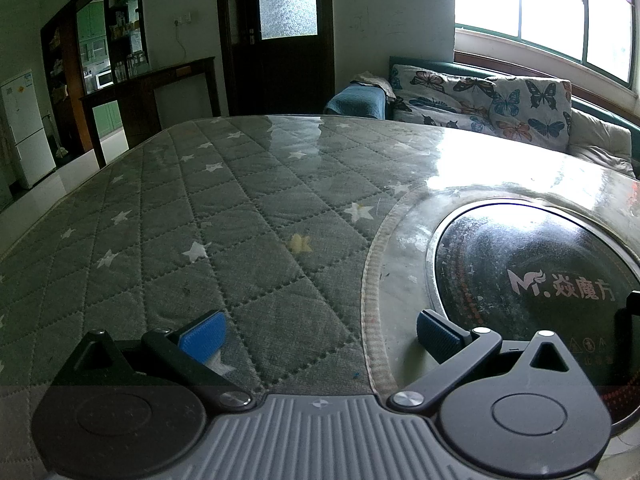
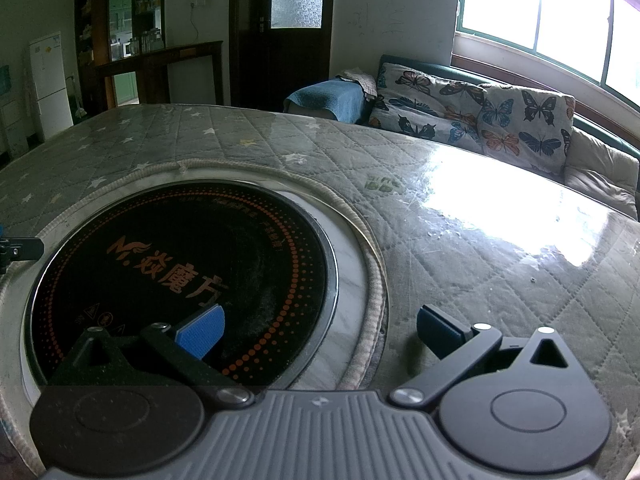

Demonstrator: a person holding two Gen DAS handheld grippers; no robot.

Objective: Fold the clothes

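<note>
Right wrist: cooktop [image 2: 180, 280] under claw [image 2: 320, 332].

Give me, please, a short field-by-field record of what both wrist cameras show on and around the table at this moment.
surface: table with quilted star-print cover under a clear glossy sheet
inset: round black induction cooktop set in the table, orange lettering
clothes: none visible on the table
left gripper: open, empty, low over the cover, cooktop on its right
right gripper: open, empty, straddling the cooktop's right edge
background: sofa with butterfly-print cover, dark door, white fridge, bright window
</note>
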